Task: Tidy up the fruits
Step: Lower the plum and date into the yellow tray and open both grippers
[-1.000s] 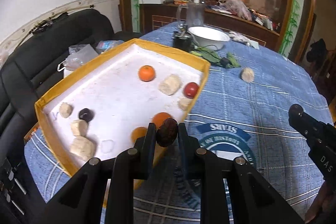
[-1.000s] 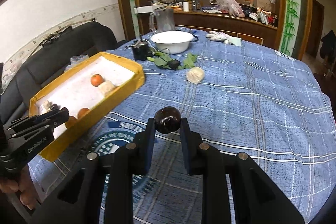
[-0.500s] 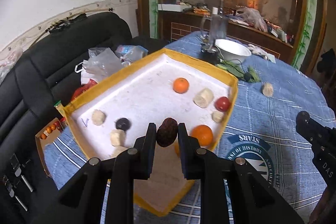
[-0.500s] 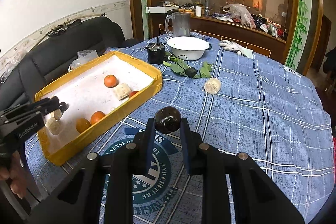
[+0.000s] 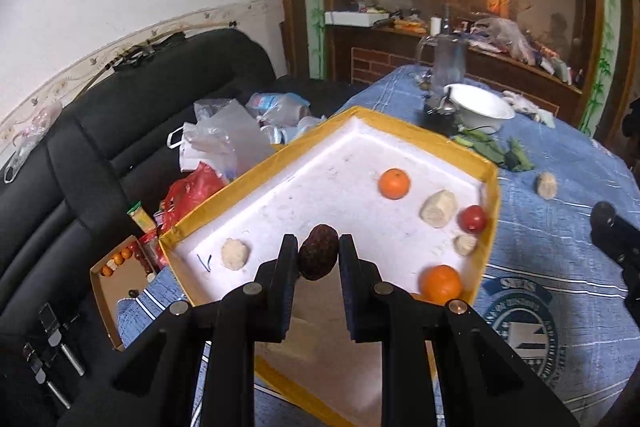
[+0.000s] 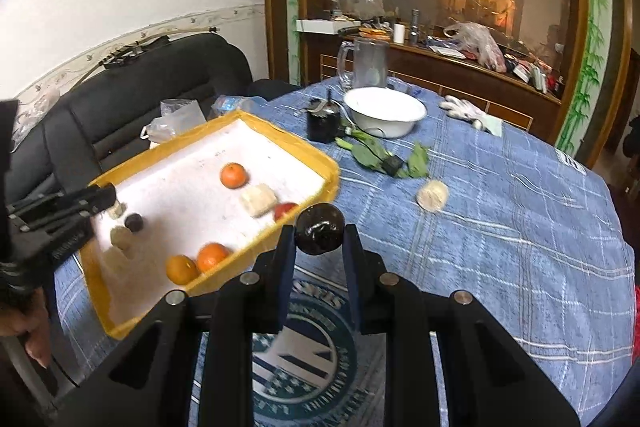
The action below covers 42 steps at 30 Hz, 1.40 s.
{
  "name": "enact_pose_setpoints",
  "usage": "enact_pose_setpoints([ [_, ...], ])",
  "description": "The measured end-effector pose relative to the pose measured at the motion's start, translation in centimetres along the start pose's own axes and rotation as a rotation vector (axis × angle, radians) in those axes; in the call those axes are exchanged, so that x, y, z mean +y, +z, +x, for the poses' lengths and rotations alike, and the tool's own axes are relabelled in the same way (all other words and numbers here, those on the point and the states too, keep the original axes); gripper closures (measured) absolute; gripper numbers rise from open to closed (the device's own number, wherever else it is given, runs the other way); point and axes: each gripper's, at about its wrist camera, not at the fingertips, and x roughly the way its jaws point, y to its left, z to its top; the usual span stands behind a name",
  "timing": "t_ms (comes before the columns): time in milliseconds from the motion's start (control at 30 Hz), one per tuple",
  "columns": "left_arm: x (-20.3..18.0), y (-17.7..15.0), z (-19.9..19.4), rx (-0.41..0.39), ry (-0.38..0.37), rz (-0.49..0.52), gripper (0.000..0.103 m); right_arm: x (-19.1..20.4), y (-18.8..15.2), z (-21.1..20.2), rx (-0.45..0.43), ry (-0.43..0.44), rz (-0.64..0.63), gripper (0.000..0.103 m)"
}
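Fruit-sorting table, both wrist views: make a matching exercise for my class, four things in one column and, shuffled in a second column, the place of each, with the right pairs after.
Things:
1. wrinkled brown fruit
2. round dark fruit
3. red fruit
4. white bowl

Places:
A. on the blue tablecloth, beside the glass jug
B. between the right gripper's fingers
C. inside the yellow tray, next to its wall
D. between the left gripper's fingers

Pairs: 1-D, 2-B, 3-C, 4-A

Left tool (image 5: 319, 255), right tool (image 6: 319, 235): black, 2 flat fingers each, silver round screws.
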Motion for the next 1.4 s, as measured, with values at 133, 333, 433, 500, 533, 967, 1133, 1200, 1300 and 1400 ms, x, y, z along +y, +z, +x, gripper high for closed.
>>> enact_pose_setpoints([
  [133, 0.5, -0.1, 1.1, 0.019, 0.021, 0.001, 0.084, 1.8, 1.0, 1.2, 0.000, 0.036, -0.012, 0.078],
  [333, 0.9, 0.4, 2.5, 0.027, 0.034, 0.007, 0.084, 4.0, 2.2, 3.5, 0.007, 0.084, -0.016, 0.078],
  [433, 1.2, 0.8, 3.2, 0.039, 0.035, 0.009, 0.084, 4.7, 2.7, 4.8, 0.023, 0.105, -0.013, 0.078],
  [500, 1.3, 1.1, 3.6, 0.042, 0.039, 0.011, 0.084, 5.0, 2.9, 5.6, 0.030, 0.111, -0.015, 0.078],
  [533, 1.4, 1.1, 3.9, 0.047, 0.039, 0.009, 0.084, 5.2, 3.0, 6.0, 0.034, 0.120, -0.015, 0.077],
  [967, 2.6, 1.9, 7.2, 0.122, 0.075, -0.018, 0.084, 6.6, 2.5, 10.2, 0.102, 0.168, -0.038, 0.077],
  [1133, 3.0, 2.2, 7.6, 0.127, 0.090, -0.019, 0.084, 7.2, 2.3, 11.3, 0.130, 0.196, -0.051, 0.077],
  [1200, 3.1, 2.2, 7.7, 0.127, 0.095, -0.019, 0.084, 7.4, 2.1, 11.5, 0.141, 0.202, -0.056, 0.077],
  [1300, 3.2, 2.3, 7.8, 0.129, 0.105, -0.016, 0.084, 7.6, 1.8, 11.7, 0.153, 0.210, -0.069, 0.077],
  [1400, 3.1, 2.4, 8.0, 0.130, 0.109, -0.017, 0.084, 7.7, 1.6, 11.8, 0.159, 0.212, -0.076, 0.077],
])
